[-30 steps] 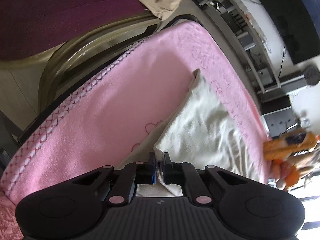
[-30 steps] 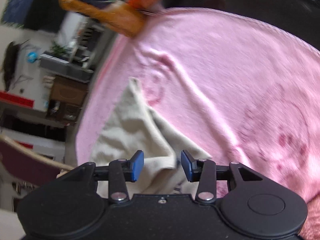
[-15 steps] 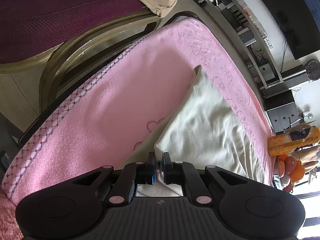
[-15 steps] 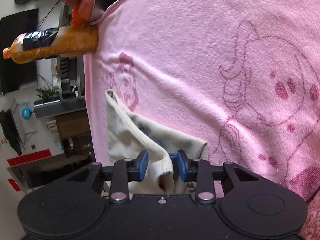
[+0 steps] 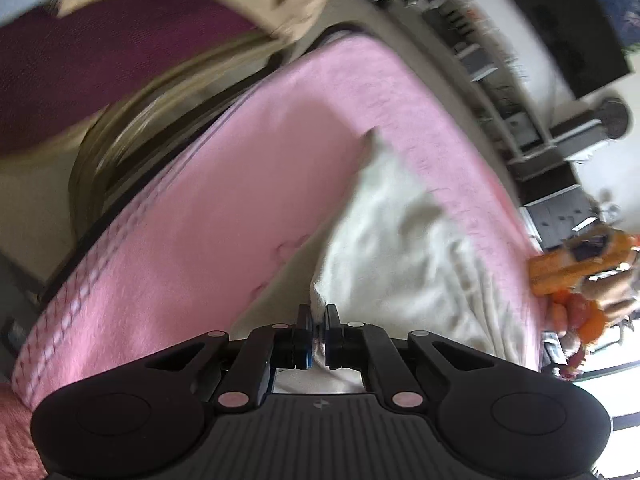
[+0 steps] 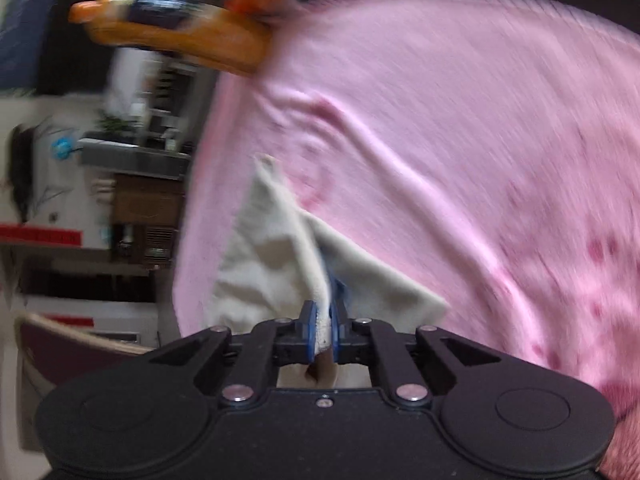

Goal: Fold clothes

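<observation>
I am holding the cream cloth (image 5: 404,264) with both claws now. My left claw (image 5: 317,330) is staying clamped on a near corner of it, the jaws pressed together with only fabric between them, just as a second ago. The change is on the other side: my right claw (image 6: 323,330), which a second ago was standing apart over a raised fold, is closing on that fold, and in the right wrist view the blue pads (image 6: 309,330) are already pinching a ridge of cream fabric between them. The cloth is tenting up from the grip toward its far pointed corner.

The cloth is lying on the pink blanket (image 5: 224,216) that covers the bench, close to the blanket's edge on the side facing the shelving, with its far tip pointing toward the far end. Beyond that edge a hand is holding an orange bottle (image 6: 168,36); it is apart from the cloth.

Both views are smeared, so I am judging that the cloth is starting to shift under the pull. With two grips, I reckon I am ready to lift the near edge and carry it over toward the far tip for a fold. The pinch on the right looks bunched, so it may hold more than one layer.
</observation>
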